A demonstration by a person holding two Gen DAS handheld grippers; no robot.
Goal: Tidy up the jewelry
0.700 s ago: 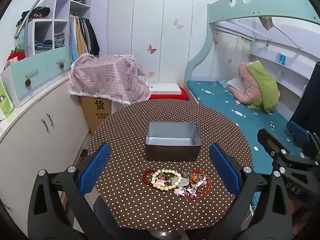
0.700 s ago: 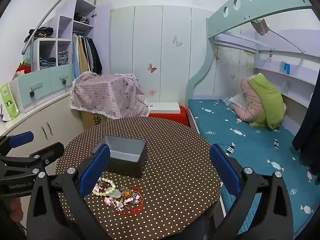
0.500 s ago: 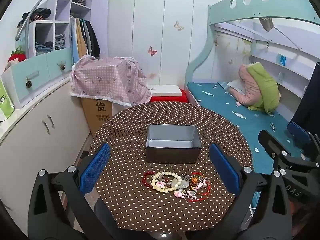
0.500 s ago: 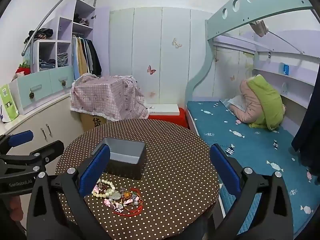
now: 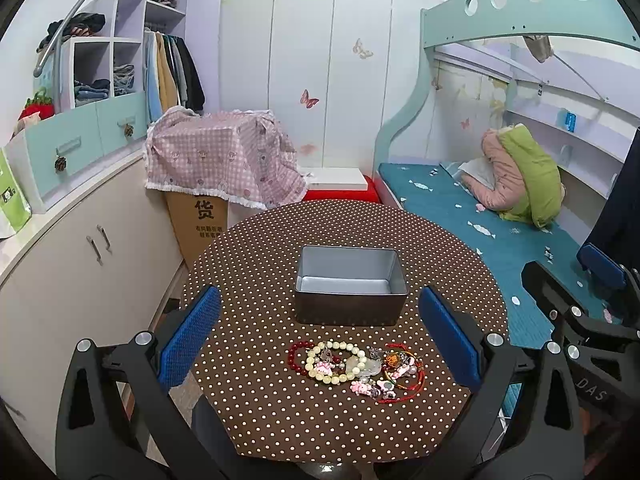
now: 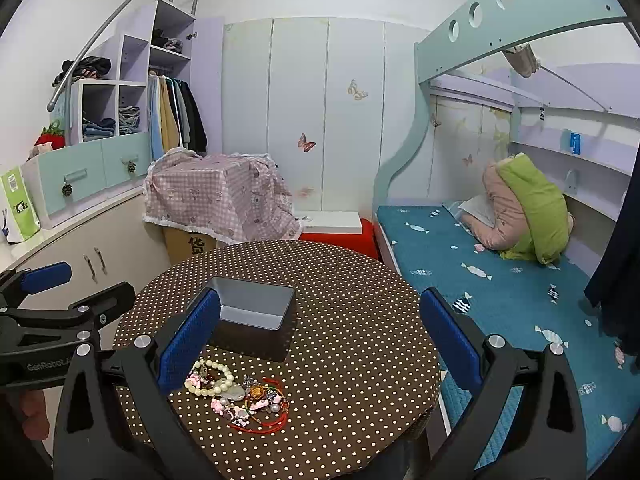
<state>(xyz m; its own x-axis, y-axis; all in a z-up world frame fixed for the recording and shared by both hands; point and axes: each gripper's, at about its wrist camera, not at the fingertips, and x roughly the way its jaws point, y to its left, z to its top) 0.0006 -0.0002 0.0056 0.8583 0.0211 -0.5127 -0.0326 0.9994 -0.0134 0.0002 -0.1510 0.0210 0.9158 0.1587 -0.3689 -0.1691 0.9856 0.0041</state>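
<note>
Tangled heap of jewelry (image 5: 354,368): cream round-bead bracelet (image 5: 334,362), dark red bead bracelet (image 5: 296,354), thin red cord loops (image 5: 400,384), small pink charms (image 5: 370,388), a pale translucent pendant (image 5: 366,366). It lies straight ahead of the left gripper (image 5: 320,340), between its 2 blue-padded fingers (image 5: 190,336), low on the brown polka-dot tablecloth (image 5: 260,280). From the right gripper (image 6: 320,344) the heap sits ahead and to the left, just beside its left blue pad (image 6: 188,344).

Handling, as a judgement: all light, limp, no stiffness; beads are smooth and likely slip under flat pads; cords snag on charms, so lifting 1 piece may drag others. Charms and pendant look breakable if squeezed hard. Best hold: pinch across the cream bracelet's far arc or its outer edge, where it stands clear of the tangle, and lift slowly.

Open grey rectangular metal tin (image 5: 348,284) sits just beyond the heap, dead ahead of the left gripper, apart from the jewelry, nothing visible inside. Likely drop target.

Left gripper: jaws spread wide, nothing between them, above the near table edge. Right gripper: jaws also wide, carrying nothing.

Further out: round table, teal bed (image 6: 500,280) off to the right, pink checked cloth over a cardboard box (image 5: 220,164) beyond.
</note>
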